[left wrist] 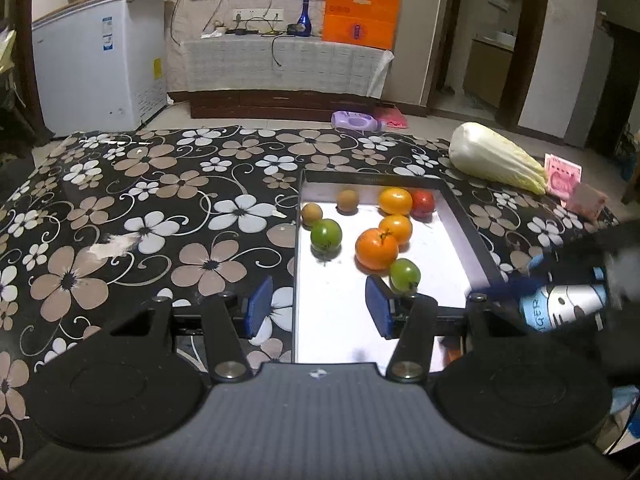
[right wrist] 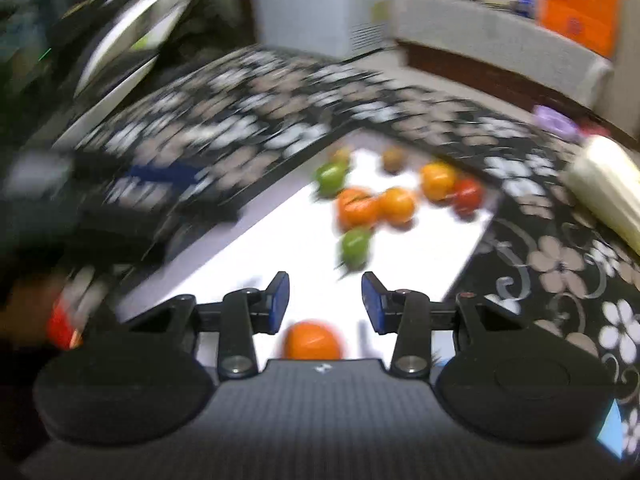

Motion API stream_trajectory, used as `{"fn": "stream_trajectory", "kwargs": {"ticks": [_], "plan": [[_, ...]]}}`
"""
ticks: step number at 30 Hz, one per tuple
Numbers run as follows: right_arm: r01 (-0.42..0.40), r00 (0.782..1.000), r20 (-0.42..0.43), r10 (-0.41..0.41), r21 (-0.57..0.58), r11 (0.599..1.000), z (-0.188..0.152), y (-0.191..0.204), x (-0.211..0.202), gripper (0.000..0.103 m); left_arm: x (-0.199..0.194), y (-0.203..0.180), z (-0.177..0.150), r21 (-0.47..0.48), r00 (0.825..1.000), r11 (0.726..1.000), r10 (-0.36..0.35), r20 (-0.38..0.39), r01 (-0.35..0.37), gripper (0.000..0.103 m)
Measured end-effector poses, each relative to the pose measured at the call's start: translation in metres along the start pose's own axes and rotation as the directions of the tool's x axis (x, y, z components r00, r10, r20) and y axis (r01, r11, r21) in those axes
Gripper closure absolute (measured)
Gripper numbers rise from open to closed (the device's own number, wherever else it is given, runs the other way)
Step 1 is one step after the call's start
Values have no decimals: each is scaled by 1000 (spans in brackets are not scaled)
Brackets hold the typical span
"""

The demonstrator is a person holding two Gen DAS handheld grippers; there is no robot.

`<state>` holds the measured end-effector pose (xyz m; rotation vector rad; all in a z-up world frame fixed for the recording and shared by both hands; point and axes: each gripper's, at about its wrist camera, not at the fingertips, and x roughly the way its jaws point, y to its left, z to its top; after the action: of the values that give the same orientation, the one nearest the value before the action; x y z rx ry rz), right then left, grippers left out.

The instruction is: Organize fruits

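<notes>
A white tray with a dark rim (left wrist: 472, 236) lies on the flowered table and holds several fruits: oranges (left wrist: 377, 249), green fruits (left wrist: 326, 234), a red one (left wrist: 423, 202) and small brown ones (left wrist: 347, 200). My left gripper (left wrist: 318, 312) is open and empty over the tray's near left edge, its right pad beside a green fruit (left wrist: 405, 275). The right wrist view is blurred by motion. My right gripper (right wrist: 324, 300) is open and empty above the tray (right wrist: 460, 252), with an orange (right wrist: 312, 340) lying just below and behind the fingers. The right gripper also shows blurred in the left wrist view (left wrist: 560, 288).
A napa cabbage (left wrist: 496, 158) lies on the table's far right, next to pink packets (left wrist: 562, 174). The black flowered tablecloth (left wrist: 160, 208) spreads to the left of the tray. A white freezer (left wrist: 96, 68) and a covered TV stand with an orange box (left wrist: 360, 14) stand beyond.
</notes>
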<state>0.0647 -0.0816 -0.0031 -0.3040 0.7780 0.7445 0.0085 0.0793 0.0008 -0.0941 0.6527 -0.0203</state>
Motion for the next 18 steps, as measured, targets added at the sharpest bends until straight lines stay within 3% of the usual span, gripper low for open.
{"fn": "stream_trajectory", "kwargs": {"ticks": [2, 3, 5, 10, 14, 15, 16, 18], "plan": [[-12, 999, -31, 10, -55, 998, -7, 8, -1, 57, 0, -1, 1, 6, 1000, 1000, -5, 3, 5, 45], [18, 999, -27, -20, -85, 996, -11, 11, -2, 49, 0, -3, 1, 11, 1000, 1000, -11, 4, 11, 45], [67, 997, -41, -71, -100, 993, -16, 11, 1, 47, 0, -8, 1, 20, 1000, 1000, -18, 6, 17, 45], [94, 994, -48, -98, -85, 992, -17, 4, 7, 48, 5, -15, -2, 38, 1000, 999, -19, -5, 19, 45], [129, 988, -54, -142, -196, 972, -22, 16, 10, 49, 9, -17, -4, 42, 1000, 999, -16, -16, 17, 45], [136, 987, -53, -150, -204, 969, -22, 17, 11, 50, 10, -17, -4, 40, 1000, 999, -16, -17, 16, 45], [143, 986, -52, -156, -200, 969, -21, 16, 11, 58, 11, -17, -4, 37, 1000, 999, -18, -18, 18, 45], [156, 984, -50, -169, -190, 969, -19, 13, 11, 61, 11, -17, -4, 37, 1000, 999, -22, -17, 23, 45]]}}
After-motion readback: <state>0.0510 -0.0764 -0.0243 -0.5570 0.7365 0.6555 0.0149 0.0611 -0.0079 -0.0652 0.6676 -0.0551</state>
